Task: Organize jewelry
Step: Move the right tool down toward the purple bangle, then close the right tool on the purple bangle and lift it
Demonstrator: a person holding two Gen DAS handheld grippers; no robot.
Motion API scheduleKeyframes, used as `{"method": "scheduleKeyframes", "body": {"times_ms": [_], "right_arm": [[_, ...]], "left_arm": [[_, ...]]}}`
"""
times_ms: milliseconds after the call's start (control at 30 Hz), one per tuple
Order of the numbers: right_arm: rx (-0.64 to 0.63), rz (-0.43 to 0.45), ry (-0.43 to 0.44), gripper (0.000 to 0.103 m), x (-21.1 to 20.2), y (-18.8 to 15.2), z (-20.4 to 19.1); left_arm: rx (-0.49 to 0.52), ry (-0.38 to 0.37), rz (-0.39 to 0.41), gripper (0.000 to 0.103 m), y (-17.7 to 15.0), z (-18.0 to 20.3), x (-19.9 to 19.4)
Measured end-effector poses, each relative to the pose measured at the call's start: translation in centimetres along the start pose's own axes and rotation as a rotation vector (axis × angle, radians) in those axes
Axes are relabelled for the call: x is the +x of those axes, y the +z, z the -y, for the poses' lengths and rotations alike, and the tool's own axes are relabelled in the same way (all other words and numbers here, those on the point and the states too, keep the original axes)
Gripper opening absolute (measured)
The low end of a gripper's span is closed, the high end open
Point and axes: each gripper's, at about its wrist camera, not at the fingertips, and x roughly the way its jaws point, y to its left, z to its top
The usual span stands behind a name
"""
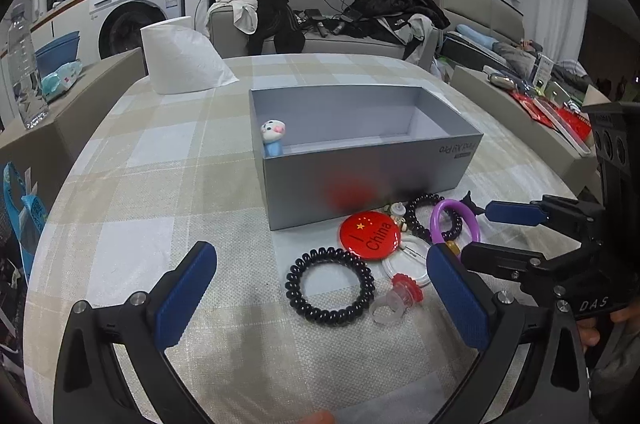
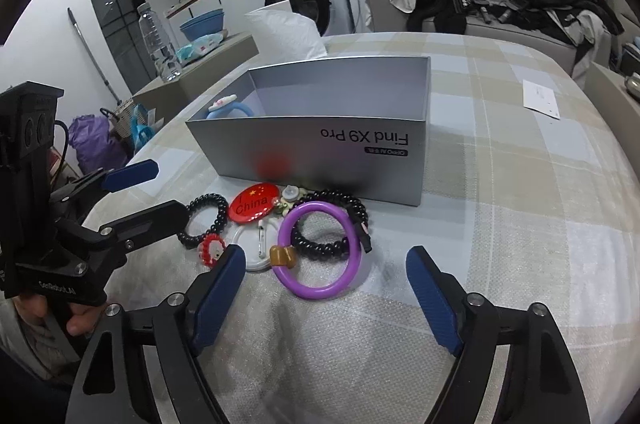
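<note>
An open grey box [image 1: 360, 176] [image 2: 320, 152] stands on the checked tablecloth, with a blue-and-white figure ring [image 1: 273, 136] [image 2: 226, 106] inside it. In front of the box lies a cluster of jewelry. My left gripper [image 1: 320, 304] [image 2: 170, 190] is open, and a black coil bracelet [image 1: 330, 286] lies flat between its fingers, untouched. My right gripper [image 2: 326, 288] [image 1: 478, 234] is open around the near side of a purple bangle [image 2: 320, 291] [image 1: 454, 220]; its pads stand clear of it. A second black coil [image 2: 320, 250] lies inside the bangle.
A red "I China" badge [image 1: 370, 234], a white disc [image 1: 404, 260] and a red flower ring [image 1: 406, 288] lie between the two bracelets. A white tissue roll [image 1: 180, 60] stands behind the box. A paper slip [image 2: 540, 100] lies at the far right.
</note>
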Motion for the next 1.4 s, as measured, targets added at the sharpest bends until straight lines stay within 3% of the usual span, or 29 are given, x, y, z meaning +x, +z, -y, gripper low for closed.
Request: {"method": "scheduleKeyframes", "body": {"times_ms": [167, 333, 1000, 1233, 1400], "right_arm": [[-0.015, -0.016, -0.005, 0.075, 0.3, -0.1, -0.3], [-0.037, -0.03, -0.017, 0.067, 0.6, -0.2, -0.8], [-0.094, -0.047, -0.079, 0.067, 1.6, 0.2, -2.0], [-0.074, -0.035, -0.093, 0.053, 1.4, 0.2, -1.6], [-0.033, 0.018, -0.055, 0.05, 0.4, 0.0, -0.9]], "left_arm": [[0.047, 0.02, -0.022, 0.102, -0.5, 0.4, -0.1], [0.032, -0.01, -0.043, 0.102, -0.5, -0.2, 0.2], [-0.015, -0.003, -0.06, 0.102, -0.5, -0.7, 0.6], [-0.02, 0.0, -0.075, 0.102, -0.5, -0.8, 0.9], [-0.039, -0.005, -0.085, 0.102, -0.6, -1.1, 0.9]]}}
